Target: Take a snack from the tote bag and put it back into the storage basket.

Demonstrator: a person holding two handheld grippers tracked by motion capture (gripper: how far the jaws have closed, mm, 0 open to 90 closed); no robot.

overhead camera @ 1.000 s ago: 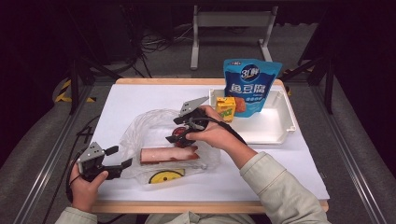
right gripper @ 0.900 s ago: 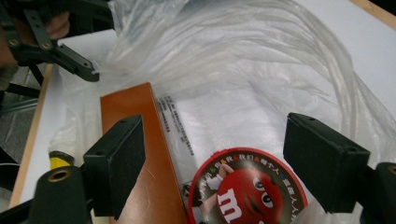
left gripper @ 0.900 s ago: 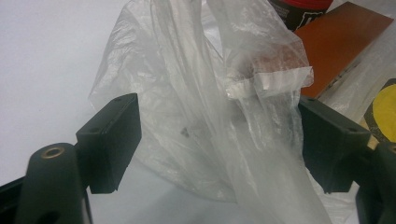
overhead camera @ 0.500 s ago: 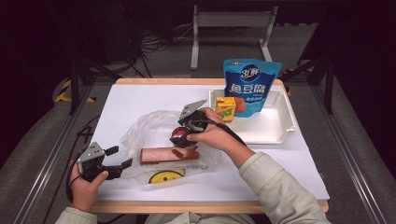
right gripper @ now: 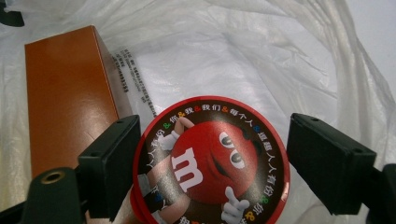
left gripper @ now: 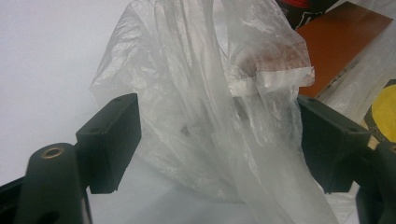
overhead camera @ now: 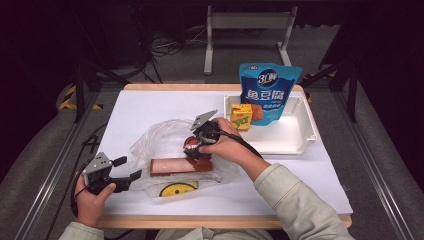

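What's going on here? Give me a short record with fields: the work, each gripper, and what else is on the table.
work: packing a clear plastic bag
right gripper: open around a red M&M's tin, one jaw touching it, the other apart
left gripper: open, bag plastic loose between its jaws
in the bag: brown box
elsewhere: white tray with a blue pouch and a yellow carton
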